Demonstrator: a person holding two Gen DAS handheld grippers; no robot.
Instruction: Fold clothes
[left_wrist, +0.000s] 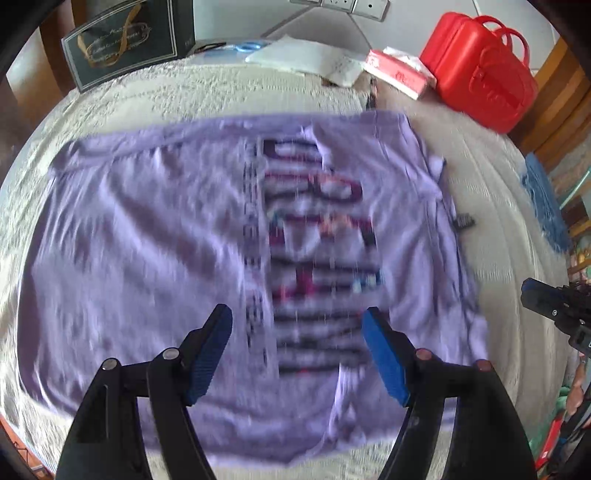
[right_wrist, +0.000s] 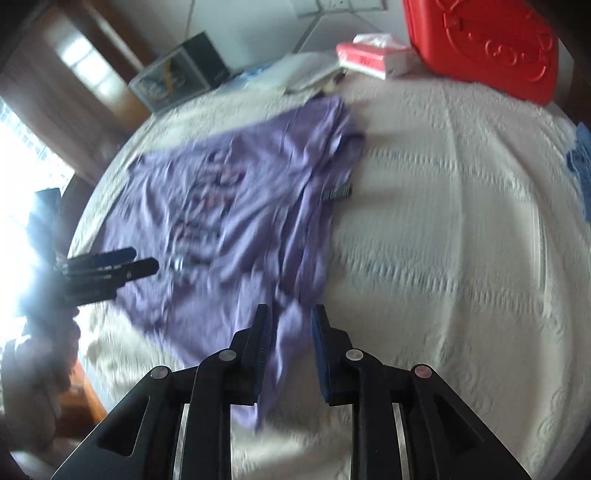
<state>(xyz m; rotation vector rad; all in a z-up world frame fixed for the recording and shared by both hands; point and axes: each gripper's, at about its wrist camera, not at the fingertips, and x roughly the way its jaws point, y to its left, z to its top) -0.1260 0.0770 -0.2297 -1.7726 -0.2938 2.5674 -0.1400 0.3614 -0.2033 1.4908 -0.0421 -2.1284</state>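
Lilac T-shirt (left_wrist: 177, 236) lies spread print-up on the cream quilted bed (right_wrist: 443, 229), presumably flattened for folding; left gripper (left_wrist: 297, 350) hovers over it, jaws wide and empty, right gripper (right_wrist: 290, 350) narrowly parted above its near edge, not pinching cloth.

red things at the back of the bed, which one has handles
The red case at the far right corner: two loop handles stick up from its top. The red tissue pack beside it is flat, with none.
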